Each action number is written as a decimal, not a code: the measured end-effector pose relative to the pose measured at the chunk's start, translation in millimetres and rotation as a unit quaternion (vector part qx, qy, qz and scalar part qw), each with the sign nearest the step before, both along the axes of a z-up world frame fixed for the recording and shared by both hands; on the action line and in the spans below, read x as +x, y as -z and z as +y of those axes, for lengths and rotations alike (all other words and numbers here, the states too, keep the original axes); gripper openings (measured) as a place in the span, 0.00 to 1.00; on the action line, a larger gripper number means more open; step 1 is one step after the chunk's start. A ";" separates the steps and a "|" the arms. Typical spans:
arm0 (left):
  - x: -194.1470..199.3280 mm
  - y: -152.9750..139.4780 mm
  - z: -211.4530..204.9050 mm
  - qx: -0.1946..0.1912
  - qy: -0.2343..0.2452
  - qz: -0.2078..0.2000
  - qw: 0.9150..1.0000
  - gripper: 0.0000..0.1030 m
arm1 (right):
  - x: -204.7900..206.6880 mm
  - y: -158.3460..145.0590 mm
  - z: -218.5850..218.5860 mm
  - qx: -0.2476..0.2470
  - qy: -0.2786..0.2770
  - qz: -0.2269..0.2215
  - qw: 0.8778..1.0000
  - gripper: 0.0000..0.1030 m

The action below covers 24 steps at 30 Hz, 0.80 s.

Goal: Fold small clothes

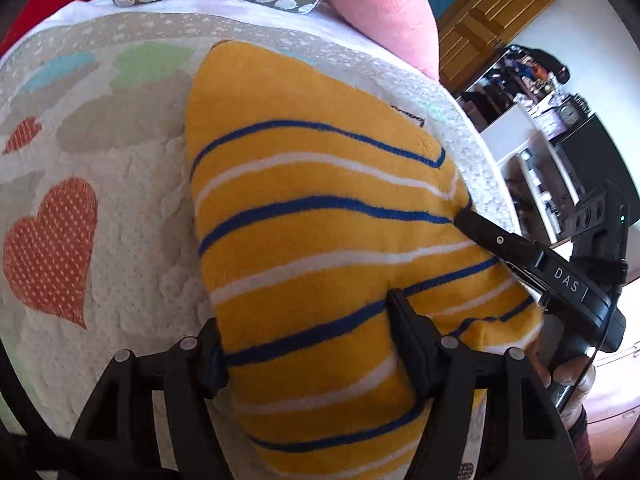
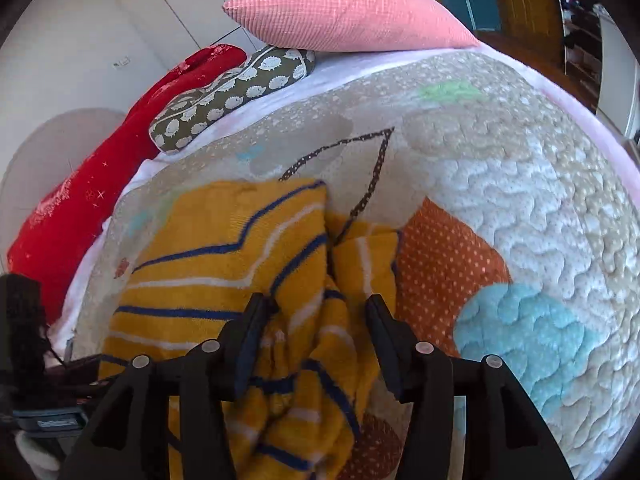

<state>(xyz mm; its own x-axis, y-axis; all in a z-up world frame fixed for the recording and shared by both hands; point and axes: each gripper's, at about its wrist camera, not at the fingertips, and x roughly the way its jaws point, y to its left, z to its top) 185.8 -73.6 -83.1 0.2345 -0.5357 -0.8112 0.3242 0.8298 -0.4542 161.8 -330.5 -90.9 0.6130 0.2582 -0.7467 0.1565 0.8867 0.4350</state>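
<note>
A small yellow garment [image 1: 320, 216] with blue and white stripes lies on a quilted blanket [image 1: 112, 216] on a bed. My left gripper [image 1: 304, 332] is open, its jaws wide apart over the garment's near part. The right gripper's black finger [image 1: 496, 240] touches the garment's right edge in the left wrist view. In the right wrist view the garment [image 2: 224, 264] is bunched, and my right gripper [image 2: 316, 312] is open with a fold of the cloth lying between its jaws.
The blanket [image 2: 520, 208] bears orange, blue and green hearts. A pink pillow [image 2: 344, 12], a sheep-patterned cushion [image 2: 232, 88] and a red cloth [image 2: 104, 184] lie at the bed's far end. Shelves and a dark screen [image 1: 592, 160] stand beyond the bed's right edge.
</note>
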 end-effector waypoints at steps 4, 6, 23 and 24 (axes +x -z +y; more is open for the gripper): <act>-11.8 -0.7 15.2 -0.010 -0.007 -0.006 1.000 0.66 | -32.9 -38.4 -4.1 -0.023 0.007 -0.034 0.999 0.53; -19.6 -1.4 20.1 -0.016 -0.010 -0.006 1.000 0.66 | -48.5 -62.3 3.6 -0.012 -0.006 -0.066 0.998 0.45; -31.0 -16.4 9.6 -0.017 -0.018 -0.013 1.000 0.66 | -87.7 11.8 41.8 0.057 -0.052 0.029 0.997 0.10; -30.6 -4.3 10.2 0.003 -0.029 0.003 1.000 0.66 | -90.4 13.1 41.7 0.057 -0.048 0.026 0.997 0.10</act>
<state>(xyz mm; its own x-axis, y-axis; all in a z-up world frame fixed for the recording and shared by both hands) 155.2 -63.4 -78.9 0.2608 -0.5158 -0.8160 0.2730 0.8502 -0.4501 71.4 -288.8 -104.0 0.5425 0.3990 -0.7393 0.0977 0.8441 0.5273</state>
